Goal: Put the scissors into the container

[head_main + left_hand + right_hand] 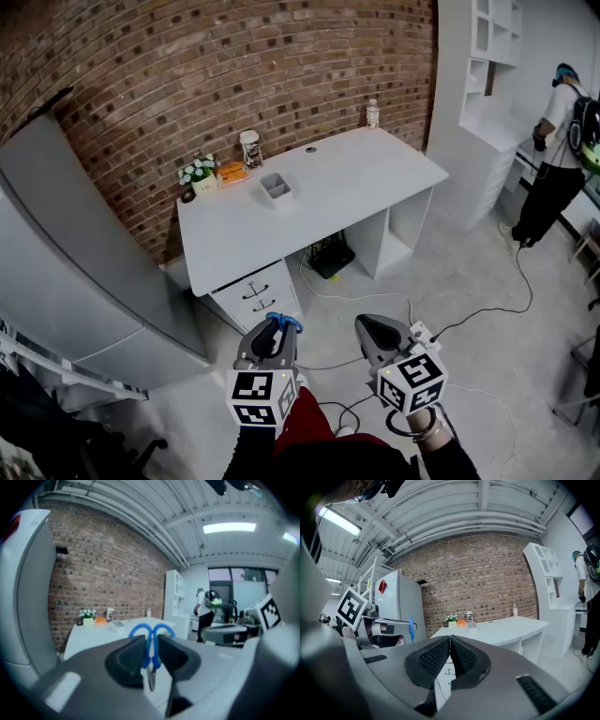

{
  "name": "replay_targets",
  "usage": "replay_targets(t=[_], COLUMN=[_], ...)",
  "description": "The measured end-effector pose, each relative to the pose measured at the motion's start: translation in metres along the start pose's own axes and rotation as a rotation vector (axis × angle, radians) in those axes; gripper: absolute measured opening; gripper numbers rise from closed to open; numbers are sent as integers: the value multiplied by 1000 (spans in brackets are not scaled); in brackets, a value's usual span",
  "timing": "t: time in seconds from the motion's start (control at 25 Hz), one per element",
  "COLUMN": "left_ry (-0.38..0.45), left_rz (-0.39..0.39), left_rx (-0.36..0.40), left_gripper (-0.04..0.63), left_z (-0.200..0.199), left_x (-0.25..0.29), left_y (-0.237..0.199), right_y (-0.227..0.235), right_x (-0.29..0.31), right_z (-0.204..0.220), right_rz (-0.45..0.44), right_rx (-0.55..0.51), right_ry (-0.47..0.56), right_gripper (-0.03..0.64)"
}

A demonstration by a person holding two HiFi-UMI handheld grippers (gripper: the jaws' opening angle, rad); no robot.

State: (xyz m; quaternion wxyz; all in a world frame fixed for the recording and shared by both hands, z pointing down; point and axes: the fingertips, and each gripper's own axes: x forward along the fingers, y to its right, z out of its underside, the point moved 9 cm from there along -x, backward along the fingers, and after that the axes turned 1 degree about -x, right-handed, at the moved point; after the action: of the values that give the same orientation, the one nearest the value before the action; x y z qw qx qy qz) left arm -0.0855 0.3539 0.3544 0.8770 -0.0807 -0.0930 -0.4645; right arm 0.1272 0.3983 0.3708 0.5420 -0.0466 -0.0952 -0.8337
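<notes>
Clamped in my left gripper [151, 638]: blue-handled steel scissors [151, 656], loops past the fingertips, blades pointing back. Probably light, stiff, slick; pinch near pivot holds best. Right gripper [449, 641] closed, empty. Grey plastic container [276, 188] far ahead on white desk [356, 178].

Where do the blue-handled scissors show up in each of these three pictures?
Head view: scissors at bottom centre, gripped in the left tool.
Left gripper view: dead centre, between the jaws.
Right gripper view: thin blue edge, middle left.
Shared landmark: the white desk.
</notes>
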Motion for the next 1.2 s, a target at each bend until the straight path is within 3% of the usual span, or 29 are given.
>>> replay_targets(t=[0.52,1.2], left_ry=[-29,-22], left_rz=[4,56], left_rx=[-29,-32], left_gripper=[83,83], left_z=[-9,-36], left_x=[93,177], left_y=[-86,-207], right_y=[36,37], right_x=[113,261], right_z=[-12,-42], right_rz=[2,41], right_rx=[38,36], right_ry=[-30,-42], right_gripper=[9,8])
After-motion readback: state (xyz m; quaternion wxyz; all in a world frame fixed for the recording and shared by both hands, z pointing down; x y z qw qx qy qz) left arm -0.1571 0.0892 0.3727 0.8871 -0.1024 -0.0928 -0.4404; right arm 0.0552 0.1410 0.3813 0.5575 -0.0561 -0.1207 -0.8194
